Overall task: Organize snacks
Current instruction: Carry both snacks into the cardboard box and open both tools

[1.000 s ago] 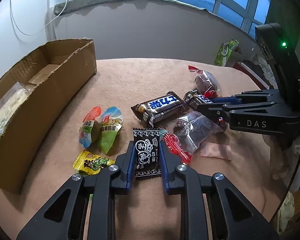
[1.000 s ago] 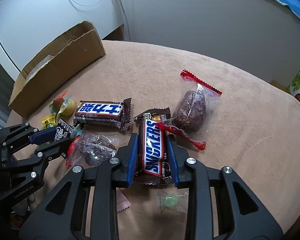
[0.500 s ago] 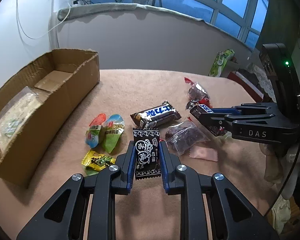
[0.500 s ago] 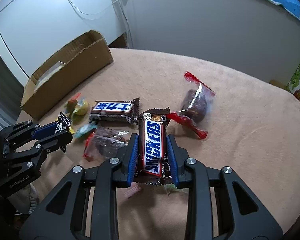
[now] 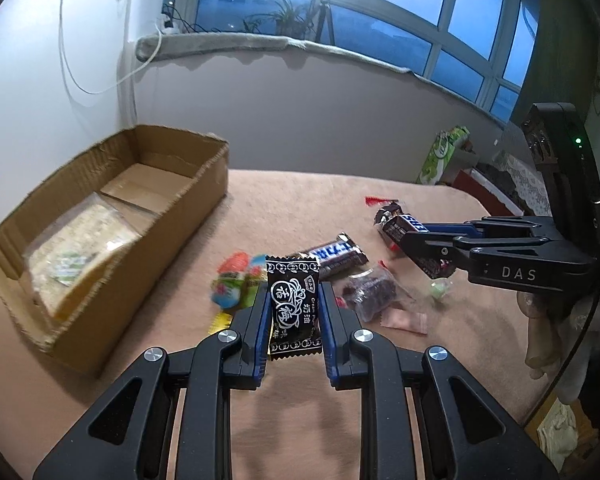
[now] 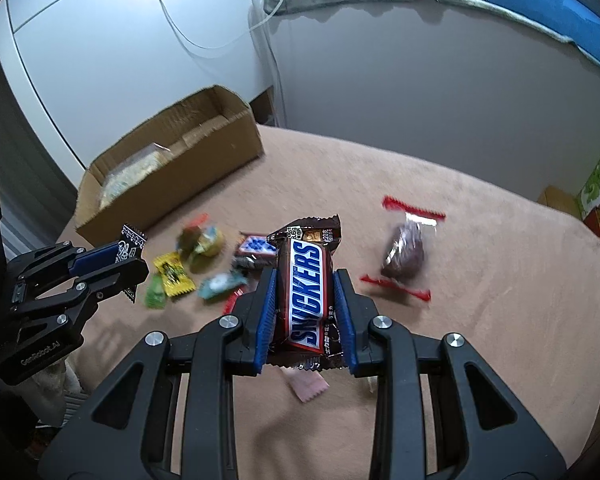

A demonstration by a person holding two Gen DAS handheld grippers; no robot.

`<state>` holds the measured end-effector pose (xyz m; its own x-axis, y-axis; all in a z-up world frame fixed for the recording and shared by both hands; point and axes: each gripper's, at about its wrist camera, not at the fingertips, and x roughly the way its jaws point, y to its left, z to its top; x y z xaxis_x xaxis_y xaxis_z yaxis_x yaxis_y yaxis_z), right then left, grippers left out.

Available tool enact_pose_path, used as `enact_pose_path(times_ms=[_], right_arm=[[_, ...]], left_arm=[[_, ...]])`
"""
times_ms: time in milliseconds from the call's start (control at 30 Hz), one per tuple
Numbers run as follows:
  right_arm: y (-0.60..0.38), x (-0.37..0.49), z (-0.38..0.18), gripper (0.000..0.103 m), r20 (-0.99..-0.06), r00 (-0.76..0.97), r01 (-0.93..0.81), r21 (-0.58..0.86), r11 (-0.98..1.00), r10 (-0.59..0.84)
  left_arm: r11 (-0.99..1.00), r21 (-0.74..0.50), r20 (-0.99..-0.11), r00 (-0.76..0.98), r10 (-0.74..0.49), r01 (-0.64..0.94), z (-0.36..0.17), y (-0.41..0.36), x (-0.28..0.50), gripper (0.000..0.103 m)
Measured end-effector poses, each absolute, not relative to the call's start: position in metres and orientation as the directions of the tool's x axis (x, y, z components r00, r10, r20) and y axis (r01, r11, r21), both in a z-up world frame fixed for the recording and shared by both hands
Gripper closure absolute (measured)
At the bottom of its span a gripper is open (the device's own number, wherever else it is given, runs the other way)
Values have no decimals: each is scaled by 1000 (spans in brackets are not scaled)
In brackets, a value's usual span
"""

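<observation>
I have the left gripper [image 5: 293,311] clamped on the black plum candy packet [image 5: 294,305], its blue pads pressing the packet's two long edges, so the packet stands with its long axis running along the fingers, top seam pointing away from me and toward the far side of the table. The right gripper [image 6: 305,300] is likewise closed on the Snickers bar [image 6: 307,294], gripped across its width at mid-length; the bar's long axis lies along the fingers and its crimped far end sticks out past the tips, tilted a little to the right. Both items look lifted clear of the pink tablecloth [image 6: 480,320], which I judge is so I can carry them over the loose pile without dragging anything. The cardboard box [image 5: 100,240] sits at the far left with its open top facing up and one clear bag of pale snacks [image 5: 74,258] already lying inside, so I take it as the destination. On the cloth between the grippers lie the second chocolate bar [image 5: 336,254], the green and orange jelly cups [image 5: 234,286], the yellow candy [image 6: 172,276] and a clear pouch of dark fruit [image 6: 404,252] out to the right.
</observation>
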<state>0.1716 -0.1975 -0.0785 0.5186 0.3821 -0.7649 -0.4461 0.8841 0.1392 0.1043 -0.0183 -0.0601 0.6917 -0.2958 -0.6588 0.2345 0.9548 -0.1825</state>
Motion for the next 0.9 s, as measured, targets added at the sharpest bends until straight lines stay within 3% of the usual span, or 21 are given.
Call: enact_pose_path(times_ms=[900], right_arm=[[-59,230,-30,74,-704,514,-590,125,797,491]], left_arm=[[980,-198,-621,776,-111,-19,-36,108,134,83]])
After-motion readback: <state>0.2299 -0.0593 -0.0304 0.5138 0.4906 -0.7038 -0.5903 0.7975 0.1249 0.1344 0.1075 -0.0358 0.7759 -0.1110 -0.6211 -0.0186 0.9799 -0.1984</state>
